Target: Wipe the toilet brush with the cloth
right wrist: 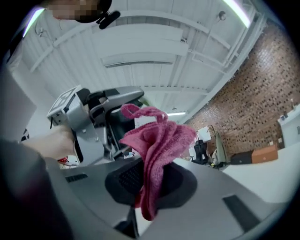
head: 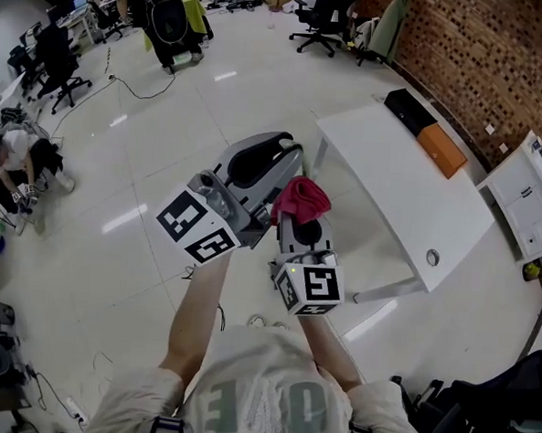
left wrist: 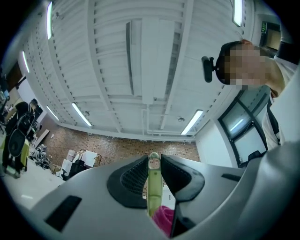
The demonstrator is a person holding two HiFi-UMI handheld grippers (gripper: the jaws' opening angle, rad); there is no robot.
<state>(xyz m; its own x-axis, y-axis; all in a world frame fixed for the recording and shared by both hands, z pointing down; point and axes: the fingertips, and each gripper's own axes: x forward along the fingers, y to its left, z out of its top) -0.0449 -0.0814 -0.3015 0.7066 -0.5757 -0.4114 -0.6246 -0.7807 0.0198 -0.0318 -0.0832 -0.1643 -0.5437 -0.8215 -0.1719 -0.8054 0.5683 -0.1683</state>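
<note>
Between the fingers (left wrist: 131,180) of the left gripper (left wrist: 153,160), a thin, pale green handle of the toilet brush (left wrist: 153,187) is pinched upright, the two dark pads being closed against its sides; only the handle can be made out. Just beneath it, low in the left gripper view, a corner of the pink cloth (left wrist: 164,220) is seen, though whether the two touch cannot be told. In the right gripper view the fingers (right wrist: 124,180) of the right gripper (right wrist: 152,180) are clamped on the lower part of the cloth, whose bunched folds and a loose loop rise above them. Both grippers are held up in front of the person, close side by side, and in the head view the cloth lies just beside the front end of the left gripper. Bare forearms and a light shirt are seen below the marker cubes. Beyond, a white tabletop (head: 410,197) is set well apart to the right, with a black box (head: 409,110) and an orange box (head: 442,149) at its far edge. A pale tiled floor (head: 135,194) is spread around, and a crouching person (head: 20,161) is seen at the left.
</note>
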